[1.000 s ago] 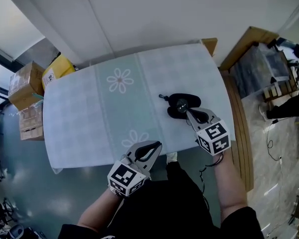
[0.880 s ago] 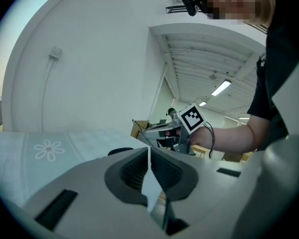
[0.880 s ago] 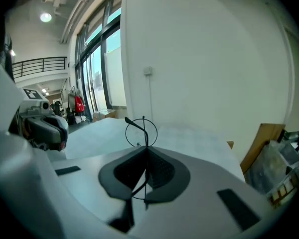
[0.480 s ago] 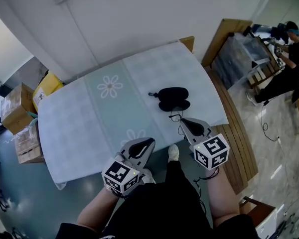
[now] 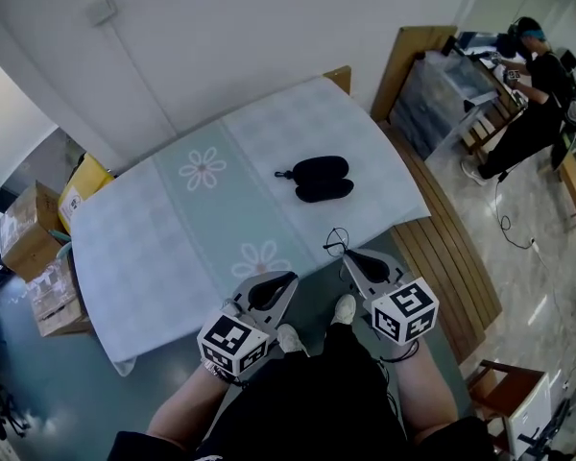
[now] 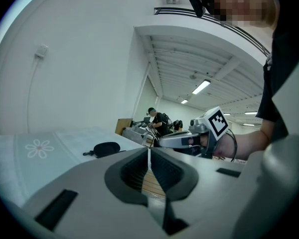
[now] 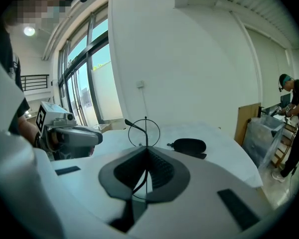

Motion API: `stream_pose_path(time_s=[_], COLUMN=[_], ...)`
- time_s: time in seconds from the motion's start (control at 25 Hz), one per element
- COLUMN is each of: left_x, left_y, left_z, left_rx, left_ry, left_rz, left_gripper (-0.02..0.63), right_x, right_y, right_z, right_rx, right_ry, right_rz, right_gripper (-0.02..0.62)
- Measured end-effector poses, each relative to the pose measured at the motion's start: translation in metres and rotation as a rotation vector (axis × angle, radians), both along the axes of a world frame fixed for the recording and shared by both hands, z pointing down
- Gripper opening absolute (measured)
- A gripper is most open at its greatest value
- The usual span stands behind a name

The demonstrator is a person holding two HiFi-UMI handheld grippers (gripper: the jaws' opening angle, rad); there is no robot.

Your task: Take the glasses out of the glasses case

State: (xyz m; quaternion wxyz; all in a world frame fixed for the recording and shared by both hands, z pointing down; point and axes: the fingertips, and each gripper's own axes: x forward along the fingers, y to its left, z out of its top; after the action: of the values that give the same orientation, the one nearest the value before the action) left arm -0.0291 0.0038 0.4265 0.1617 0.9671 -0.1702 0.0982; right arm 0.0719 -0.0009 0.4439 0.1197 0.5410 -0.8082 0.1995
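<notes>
Nearer the person than the glasses case (image 5: 313, 178), at the table (image 5: 173, 229) edge | right tool (image 5: 350, 257) clenched on the thin-framed glasses (image 5: 338, 242) (lens ring above the tips) | left tool (image 5: 288, 280) closed, empty | risk: the thin frame twists or slips to the floor.

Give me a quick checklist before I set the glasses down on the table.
1. The glasses are out of the case: ok, clearly apart from it.
2. The right gripper has a hold: ok, jaws shut on the thin frame.
3. The left gripper is free: ok, shut with nothing in it.
4. The table has room for set-down: ok, bare cloth in front of the case.
5. The glasses are over the table, not past its near edge: cannot tell.
</notes>
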Motion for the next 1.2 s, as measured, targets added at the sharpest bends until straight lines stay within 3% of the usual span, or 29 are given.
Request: stream_pose_path(time_s=[1.2], left_x=[-0.002], left_y=[0.024], left_z=[0.002], left_rx=[0.001], left_ry=[0.017], left_rz=[-0.015], left_gripper=[0.031], right_x=[-0.028], right_y=[0.057], right_z=[-0.017], right_rx=[0.042], right_ry=[-0.020], right_rz=[-0.027], right_gripper=[0.025])
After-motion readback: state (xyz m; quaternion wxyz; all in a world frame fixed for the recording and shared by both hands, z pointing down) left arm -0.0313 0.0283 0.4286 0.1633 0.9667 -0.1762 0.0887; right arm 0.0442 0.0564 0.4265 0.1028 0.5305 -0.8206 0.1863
